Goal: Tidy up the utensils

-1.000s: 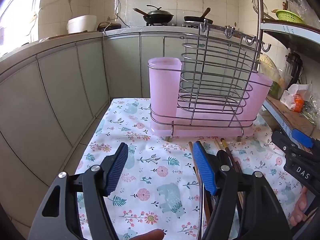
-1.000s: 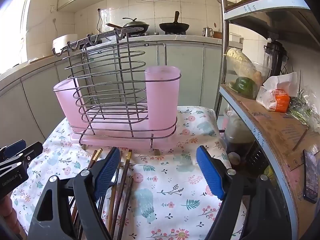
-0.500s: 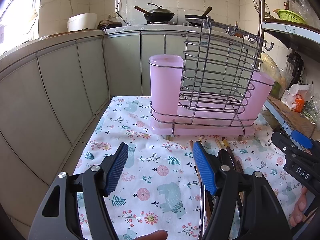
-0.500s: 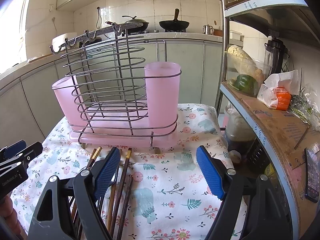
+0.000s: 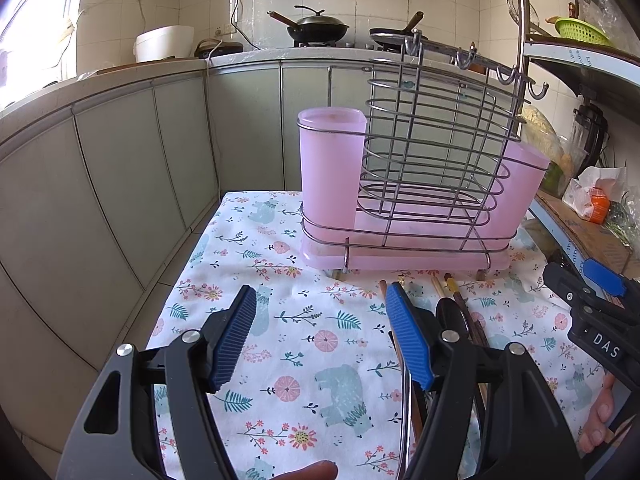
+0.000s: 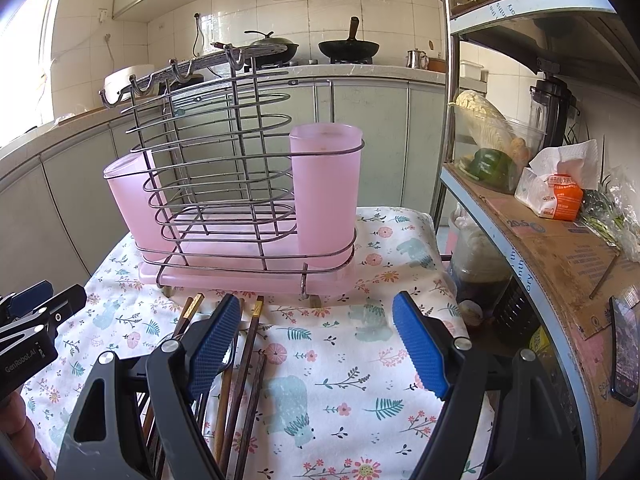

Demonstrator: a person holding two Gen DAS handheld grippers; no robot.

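A wire utensil rack (image 5: 436, 168) with two pink plastic cups (image 5: 330, 168) and a pink drip tray stands on the floral cloth; it also shows in the right wrist view (image 6: 224, 184). Several wooden chopsticks (image 6: 244, 364) and a dark spoon (image 5: 454, 318) lie on the cloth in front of the rack. My left gripper (image 5: 324, 344) is open and empty, just left of the utensils. My right gripper (image 6: 316, 348) is open and empty, just right of the chopsticks. Each gripper shows at the edge of the other's view.
The floral cloth (image 6: 360, 360) covers a small table. A metal shelf (image 6: 540, 240) with vegetables, a tissue pack (image 6: 556, 192) and a phone stands to the right. Grey kitchen cabinets (image 5: 120, 184) run along the left and back, with pans on the stove.
Both views have tilted up and drawn back slightly, so the rack sits lower in frame. Both grippers stay open; the utensils have not moved.
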